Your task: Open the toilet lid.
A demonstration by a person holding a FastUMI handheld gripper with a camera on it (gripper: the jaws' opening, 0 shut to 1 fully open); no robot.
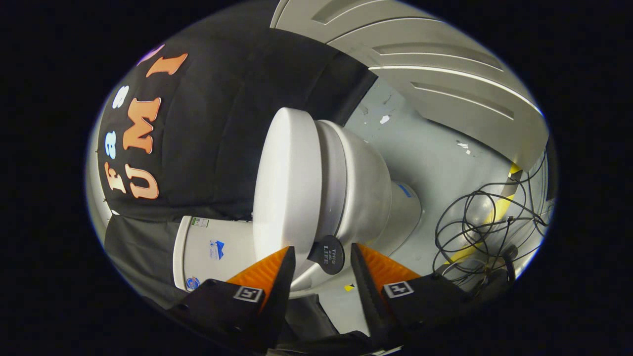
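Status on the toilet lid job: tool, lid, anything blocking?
Tool open, fingers either side of the black round tab. Toilet lid down on the bowl, not yet lifted. Loose cables on the floor beyond, off the path.

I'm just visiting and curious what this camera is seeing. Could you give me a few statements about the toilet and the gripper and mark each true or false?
1. The toilet lid is down, closed over the bowl. True.
2. The gripper is clamped shut on the lid. False: its fingers stand apart, with nothing pressed between them.
3. A round black tab at the lid's edge sits between the fingertips. True.
4. The floor beside the toilet is bare. False: a tangle of black cables lies there.
5. The tank stands behind the lid, against the black cloth wall. True.
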